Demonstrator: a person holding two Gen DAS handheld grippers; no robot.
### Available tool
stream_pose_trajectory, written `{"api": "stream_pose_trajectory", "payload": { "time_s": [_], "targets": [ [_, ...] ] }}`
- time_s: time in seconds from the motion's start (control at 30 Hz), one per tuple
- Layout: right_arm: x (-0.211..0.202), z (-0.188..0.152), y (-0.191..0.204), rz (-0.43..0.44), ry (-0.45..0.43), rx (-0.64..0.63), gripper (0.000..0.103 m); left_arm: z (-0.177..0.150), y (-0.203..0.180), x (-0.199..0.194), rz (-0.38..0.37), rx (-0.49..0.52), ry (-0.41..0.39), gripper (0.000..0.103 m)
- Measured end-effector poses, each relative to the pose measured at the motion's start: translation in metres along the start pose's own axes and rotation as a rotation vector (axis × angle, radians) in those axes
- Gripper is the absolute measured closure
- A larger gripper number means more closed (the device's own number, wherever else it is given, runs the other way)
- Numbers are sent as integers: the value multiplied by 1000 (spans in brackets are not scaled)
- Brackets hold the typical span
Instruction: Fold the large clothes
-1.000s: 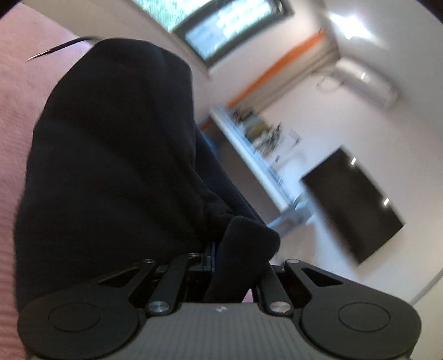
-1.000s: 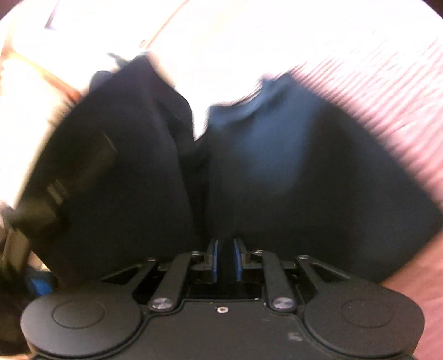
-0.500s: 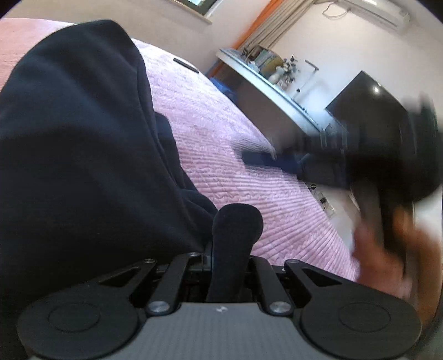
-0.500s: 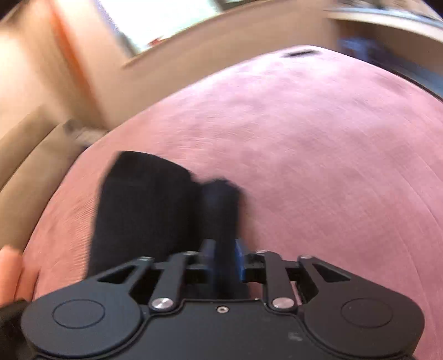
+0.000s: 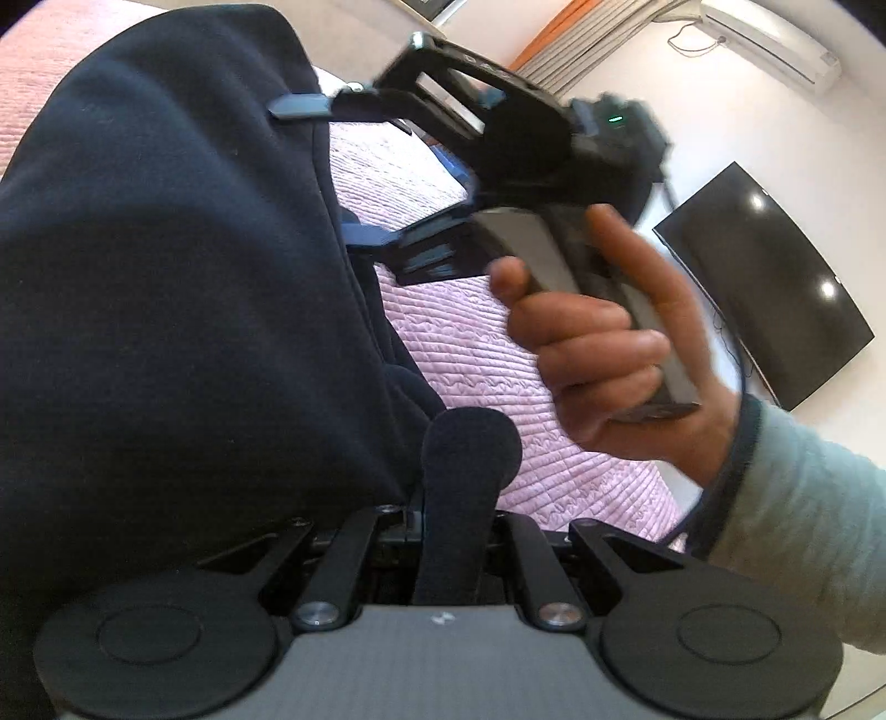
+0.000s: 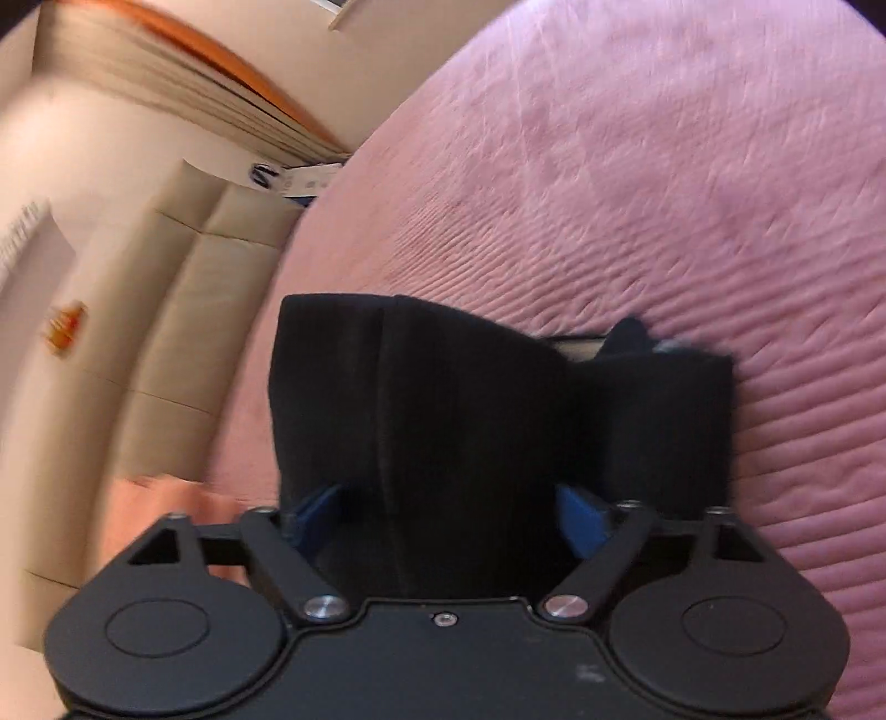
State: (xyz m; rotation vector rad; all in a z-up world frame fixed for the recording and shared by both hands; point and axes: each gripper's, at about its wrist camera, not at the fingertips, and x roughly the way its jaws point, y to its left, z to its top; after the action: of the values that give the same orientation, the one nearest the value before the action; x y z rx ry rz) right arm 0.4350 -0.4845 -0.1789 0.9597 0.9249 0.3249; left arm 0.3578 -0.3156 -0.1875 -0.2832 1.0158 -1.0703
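A large black garment (image 5: 166,288) fills the left of the left wrist view, above the pink bed cover (image 5: 459,332). My left gripper (image 5: 451,520) is shut on a fold of this black garment, which sticks up between the fingers. My right gripper (image 5: 326,171) shows in the left wrist view, held in a hand, its two fingers spread wide against the garment's edge. In the right wrist view the garment (image 6: 470,421) lies in a dark bunch between my right gripper's (image 6: 448,509) spread blue pads (image 6: 578,512), on the pink bed cover (image 6: 664,194).
A black TV (image 5: 764,277) hangs on the white wall at the right, with an air conditioner (image 5: 775,39) above. A beige padded headboard (image 6: 194,310) and an orange-edged curtain (image 6: 166,83) stand left of the bed. The person's grey sleeve (image 5: 803,526) is at lower right.
My right gripper has opened its fingers wide; half a second ago it was shut on the garment. It has swung closer to the left gripper. The left gripper keeps its grip.
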Motion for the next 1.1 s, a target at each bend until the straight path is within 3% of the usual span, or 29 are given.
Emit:
{"api": "stream_pose_trajectory", "payload": {
  "time_s": [0.07, 0.1, 0.13, 0.2, 0.33, 0.4, 0.47, 0.5, 0.53, 0.6, 0.7, 0.83, 0.93, 0.97, 1.0, 1.03, 1.1],
  "targets": [
    [1, 0, 3, -11, -46, -14, 18, 0, 1, -10, 0, 1, -2, 96],
    [-4, 0, 9, -8, -58, -26, 46, 4, 1, -5, 0, 2, -5, 96],
    [-12, -2, 14, -7, -79, -47, 60, 2, 1, -8, -5, 7, -5, 96],
    [-37, -11, 31, -31, -141, -120, 67, 5, -4, -9, -29, 17, -2, 96],
    [-75, -26, 68, -172, -249, -305, 68, 8, -23, -2, -74, 66, -1, 93],
    [-70, -27, 68, -295, -251, -356, 65, 7, -22, 13, -75, 47, 28, 89],
    [-45, -22, 41, -396, -196, -286, 43, 1, -9, 30, -65, 9, 68, 86],
    [-37, -22, 28, -432, -161, -253, 23, -3, -1, 37, -33, -4, 90, 87],
    [-29, -21, 15, -441, -130, -218, 22, -7, 4, 37, -25, -10, 102, 87],
    [-43, -22, 9, -381, -158, -138, 23, -9, 5, 22, -50, -5, 98, 82],
    [-78, -27, 28, -416, -242, -163, 24, -10, -1, -17, -75, 37, 126, 60],
    [-94, -39, 76, -585, -272, -358, 22, 4, -10, -73, -56, 115, 104, 59],
    [-79, -51, 121, -567, -273, -530, 23, 24, -9, -102, 33, 158, 9, 60],
    [-67, -56, 141, -546, -281, -599, 24, 31, -4, -105, 81, 160, -25, 61],
    [-57, -62, 155, -516, -284, -652, 35, 36, 5, -103, 137, 160, -55, 64],
    [-40, -63, 167, -485, -271, -684, 58, 40, 15, -98, 185, 150, -68, 77],
    [5, -65, 178, -413, -192, -727, 77, 38, 35, -84, 222, 127, -63, 91]
  ]
}}
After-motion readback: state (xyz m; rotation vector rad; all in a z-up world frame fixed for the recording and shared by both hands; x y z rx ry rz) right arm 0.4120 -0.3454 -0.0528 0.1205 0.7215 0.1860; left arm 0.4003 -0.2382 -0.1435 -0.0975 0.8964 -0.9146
